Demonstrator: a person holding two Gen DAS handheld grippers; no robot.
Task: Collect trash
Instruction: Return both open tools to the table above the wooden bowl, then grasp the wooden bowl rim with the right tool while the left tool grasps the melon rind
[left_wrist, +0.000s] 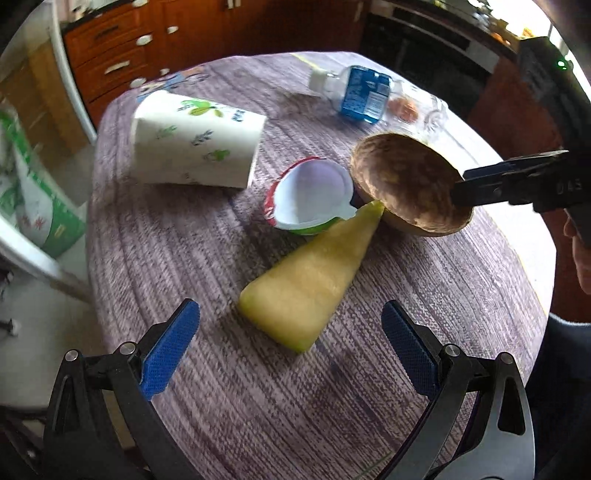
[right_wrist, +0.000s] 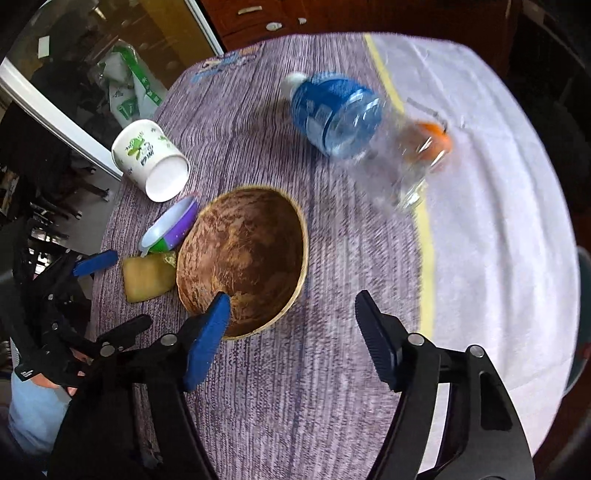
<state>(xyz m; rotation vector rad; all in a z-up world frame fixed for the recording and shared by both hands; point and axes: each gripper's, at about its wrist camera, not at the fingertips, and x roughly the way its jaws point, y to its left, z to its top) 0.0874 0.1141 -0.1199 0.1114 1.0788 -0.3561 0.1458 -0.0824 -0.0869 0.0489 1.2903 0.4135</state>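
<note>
A yellow melon rind wedge (left_wrist: 310, 280) lies on the table just ahead of my open left gripper (left_wrist: 290, 325), between its fingers' line. Behind it lie an empty yogurt cup (left_wrist: 310, 199) on its side, a white paper cup (left_wrist: 195, 140) on its side and a plastic bottle (left_wrist: 354, 92) with a blue label. A brown wooden bowl (right_wrist: 243, 258) sits before my open right gripper (right_wrist: 291, 314), whose left finger (right_wrist: 210, 332) overlaps the bowl's near rim. The rind (right_wrist: 147, 277), yogurt cup (right_wrist: 173, 229), paper cup (right_wrist: 151, 158) and bottle (right_wrist: 340, 114) also show there.
The round table has a purple-grey mat (left_wrist: 258, 387) and a white cloth (right_wrist: 498, 221) on the right side. A clear glass object with something orange (right_wrist: 424, 147) lies by the bottle. Wooden drawers (left_wrist: 110, 62) stand behind; a green-white bag (left_wrist: 33, 206) hangs at left.
</note>
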